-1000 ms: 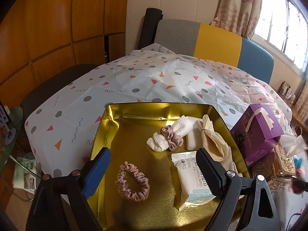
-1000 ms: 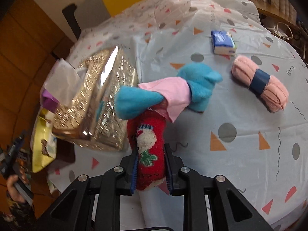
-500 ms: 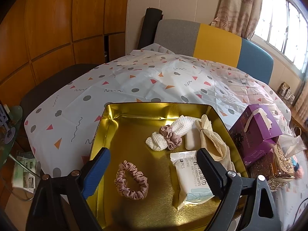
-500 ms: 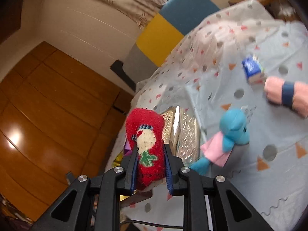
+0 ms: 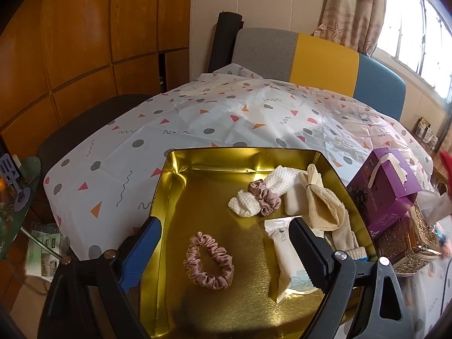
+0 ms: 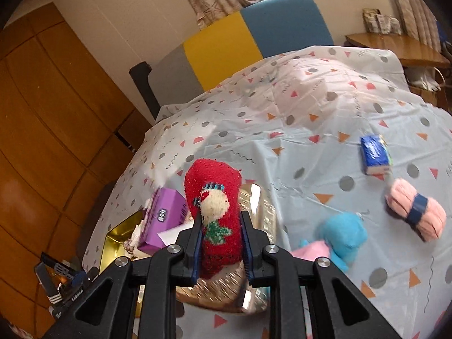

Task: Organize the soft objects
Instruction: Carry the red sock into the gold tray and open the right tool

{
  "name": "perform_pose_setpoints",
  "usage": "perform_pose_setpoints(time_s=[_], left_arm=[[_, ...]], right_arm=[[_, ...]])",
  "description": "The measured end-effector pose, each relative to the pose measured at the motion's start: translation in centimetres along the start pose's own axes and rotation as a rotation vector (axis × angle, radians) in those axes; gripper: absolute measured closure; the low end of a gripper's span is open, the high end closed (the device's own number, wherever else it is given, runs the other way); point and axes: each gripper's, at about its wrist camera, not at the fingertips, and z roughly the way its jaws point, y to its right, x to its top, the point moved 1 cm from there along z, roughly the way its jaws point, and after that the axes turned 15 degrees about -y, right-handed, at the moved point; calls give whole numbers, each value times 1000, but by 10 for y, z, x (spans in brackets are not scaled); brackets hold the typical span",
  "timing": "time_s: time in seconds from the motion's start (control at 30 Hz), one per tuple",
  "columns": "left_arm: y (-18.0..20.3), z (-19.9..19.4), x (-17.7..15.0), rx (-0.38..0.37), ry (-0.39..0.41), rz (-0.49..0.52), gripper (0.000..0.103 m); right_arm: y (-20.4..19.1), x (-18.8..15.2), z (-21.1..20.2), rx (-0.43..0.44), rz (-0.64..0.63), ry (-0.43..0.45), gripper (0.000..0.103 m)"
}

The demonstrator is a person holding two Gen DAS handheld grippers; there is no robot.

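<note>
Sock (image 6: pixel 215 209) pinched in right claw (image 6: pixel 221 250), left claw (image 5: pixel 226 244) wide, empty: carry over gold tin (image 5: pixel 180 166), release low.

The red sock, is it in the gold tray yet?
Not yet. The red sock is pinched in the right gripper, up above the table; the gold tray sits off left.

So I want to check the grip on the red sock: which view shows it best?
The right wrist view: the red sock stands centred, clamped between the right hand-held gripper's fingers. The left wrist view catches only a red sliver at its right edge.
</note>
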Motion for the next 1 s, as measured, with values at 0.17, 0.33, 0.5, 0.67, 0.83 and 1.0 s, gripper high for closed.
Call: perform_pose_setpoints(time_s=[0.17,0.33,0.5,0.67,0.83,1.0], left_arm=[[-8,0,-1,0,-5,-17,11],[-16,-4,-3,8,4,-33,6],[-28,-9,-5,15,14,-53,6],[-40,-11,-8,26,14,-76,6],[-56,-8,-10,35,1,-114,6],[-68,-7,-13,43,-4,-149,6]], right_arm=[[-53,27,22,34,-93,-28,81],[-118,38,63,52,-194,-118,81],[-176,27,126,58,-290,-270,81],[-212,6,190,81,-317,-405,81],[-235,-17,241,79,-342,-496,76],[-237,-28,259,97,-308,-538,62]])
